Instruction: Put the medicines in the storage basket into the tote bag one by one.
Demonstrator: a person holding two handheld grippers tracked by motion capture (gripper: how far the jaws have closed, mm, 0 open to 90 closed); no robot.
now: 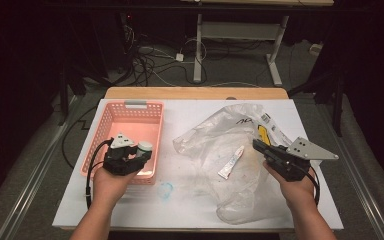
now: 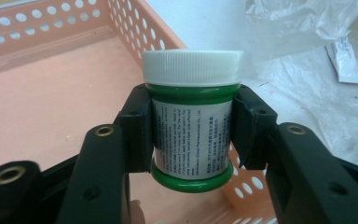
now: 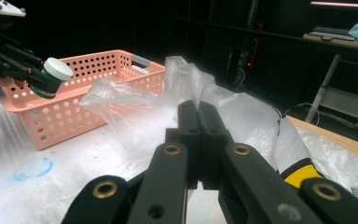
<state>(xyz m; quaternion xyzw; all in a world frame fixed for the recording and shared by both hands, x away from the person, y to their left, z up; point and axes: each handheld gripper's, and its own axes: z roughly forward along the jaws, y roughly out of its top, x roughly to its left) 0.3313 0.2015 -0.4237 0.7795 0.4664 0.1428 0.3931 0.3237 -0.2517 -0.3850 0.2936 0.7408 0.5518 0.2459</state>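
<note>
2 grippers over a white table [image 1: 190,210] in the high view: left gripper [image 1: 141,154] clamped on a small jar [image 1: 145,147], held over the near right part of a pink basket [image 1: 130,111]; right gripper [image 1: 261,148] over a crumpled clear plastic bag [image 1: 220,145], jaws pressed together, apparently on nothing. Also there, a small white tube [image 1: 231,163] lying on the bag, between the 2 grippers, and a faint blue ring mark [image 1: 166,190] on the table just in front of the basket. From the left gripper view: jar [image 2: 191,121] squeezed between the 2 black jaws across its labelled green body, white lid [image 2: 192,67] away from the camera, long axis running along the jaws, lid end leading; pink basket floor [image 2: 51,107] below, its perforated wall [image 2: 140,28] to the right, bag [image 2: 303,37] and tube [image 2: 347,58] beyond. From the right gripper view: own jaws shut flat against each other in front of the bag [image 3: 135,112]; farther off, the left gripper [image 3: 37,77] carrying the jar [image 3: 51,77] above the basket rim [image 3: 93,60], lid aimed forward and slightly up. Likely risks: a round, smooth body gripped on 2 narrow pads, so possible rotation or slip if swung quickly; released on its side, probably a roll across the basket floor; lowered carelessly, a knock against the right wall.
</note>
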